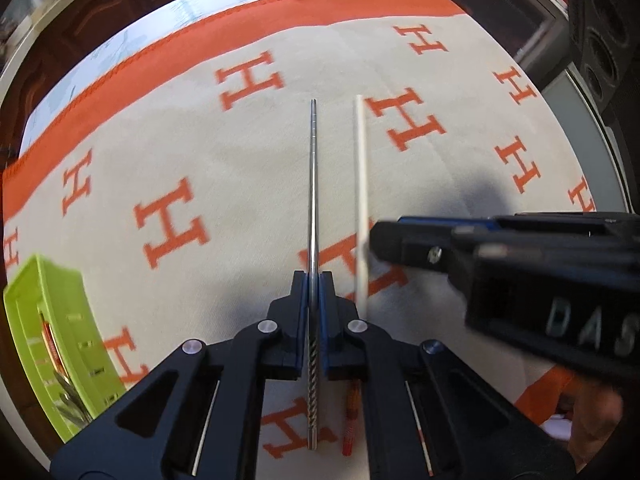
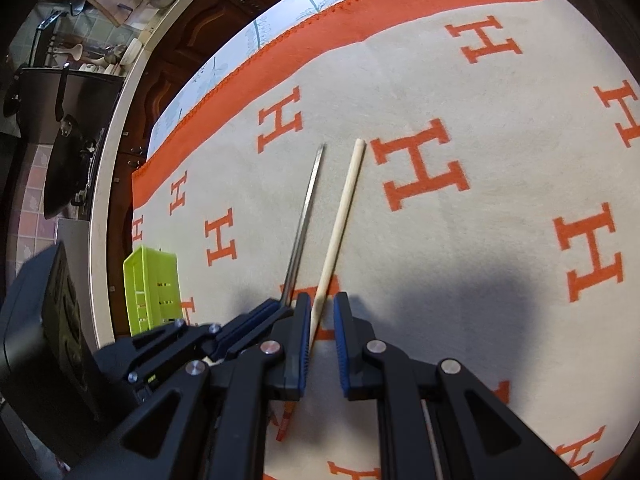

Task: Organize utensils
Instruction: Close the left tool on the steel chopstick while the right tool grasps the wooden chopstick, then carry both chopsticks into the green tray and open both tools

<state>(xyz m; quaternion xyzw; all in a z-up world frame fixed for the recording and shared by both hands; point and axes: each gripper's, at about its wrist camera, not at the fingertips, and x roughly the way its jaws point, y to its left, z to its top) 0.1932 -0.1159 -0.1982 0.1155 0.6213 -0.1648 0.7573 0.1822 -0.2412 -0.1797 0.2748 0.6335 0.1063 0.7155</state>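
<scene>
Left wrist view shows my left gripper (image 1: 314, 280) clamped on a metal chopstick (image 1: 313, 184), which runs straight away from me over the cream blanket (image 1: 200, 152) with orange H letters; its twisted near end sticks out behind the pads. Just to its right lies a pale wooden chopstick (image 1: 361, 184), whose near part is blurred and crossed by my right gripper (image 1: 384, 240), itself smeared and cut off at the right edge. A green utensil basket (image 1: 52, 320) sits at the near left, half out of frame, its contents hard to make out. Right wrist view has my right gripper (image 2: 322, 320) with its fingers parted around the wooden chopstick (image 2: 344, 208), the left pad touching it or nearly so; I cannot tell which. The chopstick's orange-banded near end (image 2: 285, 424) is partly hidden under the finger.
</scene>
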